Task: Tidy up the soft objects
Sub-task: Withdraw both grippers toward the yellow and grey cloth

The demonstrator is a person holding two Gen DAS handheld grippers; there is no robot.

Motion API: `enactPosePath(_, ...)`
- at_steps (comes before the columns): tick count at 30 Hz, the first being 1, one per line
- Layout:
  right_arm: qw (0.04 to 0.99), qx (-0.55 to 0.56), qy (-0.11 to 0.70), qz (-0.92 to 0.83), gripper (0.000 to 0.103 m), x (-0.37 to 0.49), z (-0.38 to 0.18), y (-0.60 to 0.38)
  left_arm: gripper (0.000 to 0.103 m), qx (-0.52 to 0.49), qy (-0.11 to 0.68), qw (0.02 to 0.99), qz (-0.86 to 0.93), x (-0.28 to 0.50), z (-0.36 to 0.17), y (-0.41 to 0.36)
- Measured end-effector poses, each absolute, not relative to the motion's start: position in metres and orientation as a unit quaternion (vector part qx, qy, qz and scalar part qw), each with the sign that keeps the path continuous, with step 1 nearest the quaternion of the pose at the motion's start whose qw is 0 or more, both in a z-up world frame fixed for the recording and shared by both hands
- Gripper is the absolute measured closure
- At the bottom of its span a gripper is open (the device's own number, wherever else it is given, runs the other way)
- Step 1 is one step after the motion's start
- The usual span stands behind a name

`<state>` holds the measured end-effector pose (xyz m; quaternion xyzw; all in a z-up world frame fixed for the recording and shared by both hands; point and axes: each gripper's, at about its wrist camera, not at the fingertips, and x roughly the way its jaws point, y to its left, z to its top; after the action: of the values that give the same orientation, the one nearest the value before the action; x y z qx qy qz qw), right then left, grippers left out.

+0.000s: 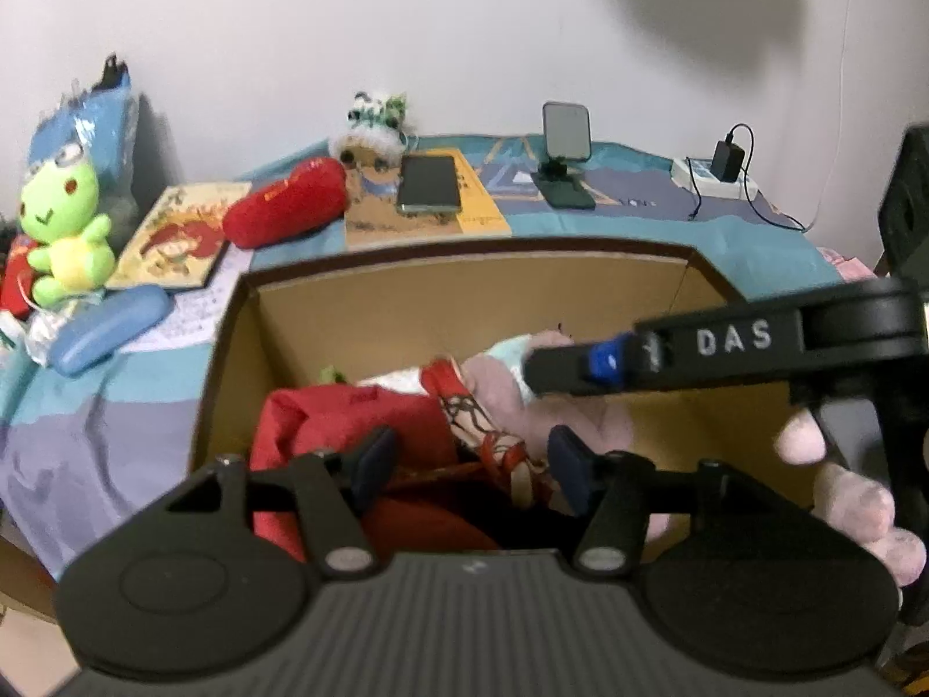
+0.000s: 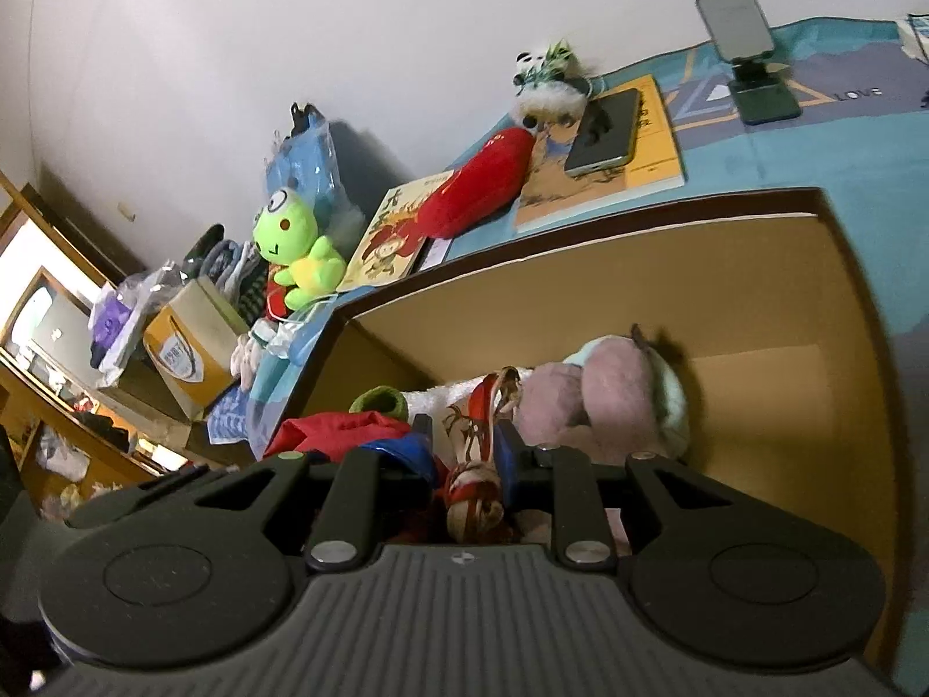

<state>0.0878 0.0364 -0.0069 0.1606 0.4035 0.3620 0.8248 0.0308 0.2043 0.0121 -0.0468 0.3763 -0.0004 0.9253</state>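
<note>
A cardboard box (image 1: 406, 308) (image 2: 580, 279) holds a pink plush (image 1: 580, 412) (image 2: 598, 395), a red cloth item (image 1: 348, 424) (image 2: 342, 427) and a red-and-white patterned soft item (image 1: 470, 418) (image 2: 473, 476). My left gripper (image 1: 464, 464) is open above the box, around the patterned item without touching it. My right gripper (image 2: 464, 453) is shut on the patterned item; it also shows in the left wrist view (image 1: 580, 366). A green frog plush (image 1: 64, 221) (image 2: 296, 250), a red plush roll (image 1: 287, 200) (image 2: 476, 186) and a panda plush (image 1: 371, 128) (image 2: 548, 78) lie on the bed outside the box.
A phone (image 1: 429, 183) lies on a yellow book (image 2: 604, 162). A phone stand (image 1: 566, 157) (image 2: 749, 58), a charger on a power strip (image 1: 720, 171), a picture book (image 1: 174, 238) and a blue glasses case (image 1: 107, 328) are on the bed. Boxes and clutter (image 2: 186, 348) stand at left.
</note>
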Motion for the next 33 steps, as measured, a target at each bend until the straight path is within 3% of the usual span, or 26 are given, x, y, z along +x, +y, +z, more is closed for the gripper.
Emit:
enactPosePath(17, 0.858, 0.189, 0.359, 0.316, 0.096, 0.041, 0.008, -0.088, 0.041, -0.001, 0.334, 0.941, -0.047, 0.002, 0.069, 0.111)
enactPosePath(27, 0.879, 0.212, 0.363, 0.227, 0.096, 0.025, -0.015, -0.191, 0.041, 0.026, 0.346, 0.927, -0.145, 0.004, 0.06, 0.009)
enactPosePath(33, 0.912, 0.163, 0.355, 0.128, 0.096, 0.026, -0.036, -0.25, 0.04, 0.036, 0.357, 0.91, -0.209, 0.012, 0.043, -0.051)
